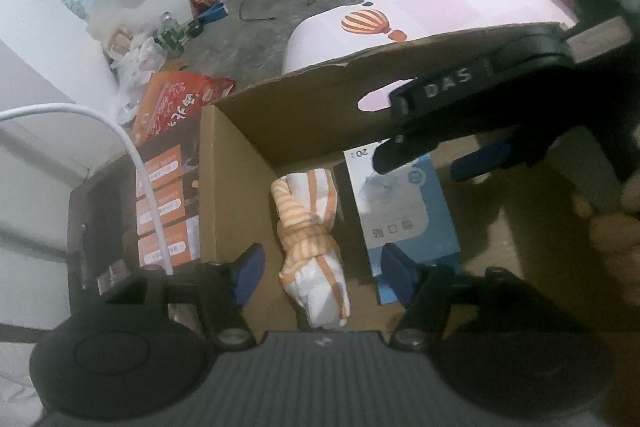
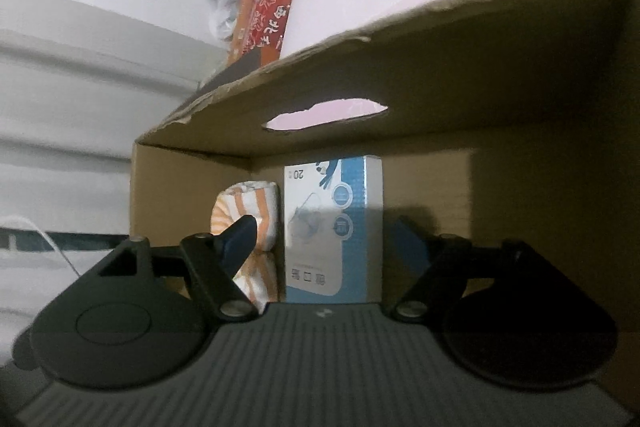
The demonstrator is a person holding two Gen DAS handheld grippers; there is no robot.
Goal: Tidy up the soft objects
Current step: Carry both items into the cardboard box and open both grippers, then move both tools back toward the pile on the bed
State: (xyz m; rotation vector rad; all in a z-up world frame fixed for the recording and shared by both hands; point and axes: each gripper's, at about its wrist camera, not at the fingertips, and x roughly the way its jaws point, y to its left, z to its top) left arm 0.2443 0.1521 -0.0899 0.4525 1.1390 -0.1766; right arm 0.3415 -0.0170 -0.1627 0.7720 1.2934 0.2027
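Both grippers, left [image 1: 320,273] and right [image 2: 332,239], shown open over towel [image 1: 310,251] and packet [image 2: 334,227] in box [image 1: 312,107]; either could be snagged on withdrawal

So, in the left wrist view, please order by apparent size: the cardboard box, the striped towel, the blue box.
1. cardboard box, clearly largest.
2. blue box and striped towel: these look similar in size, so I do not rank them.
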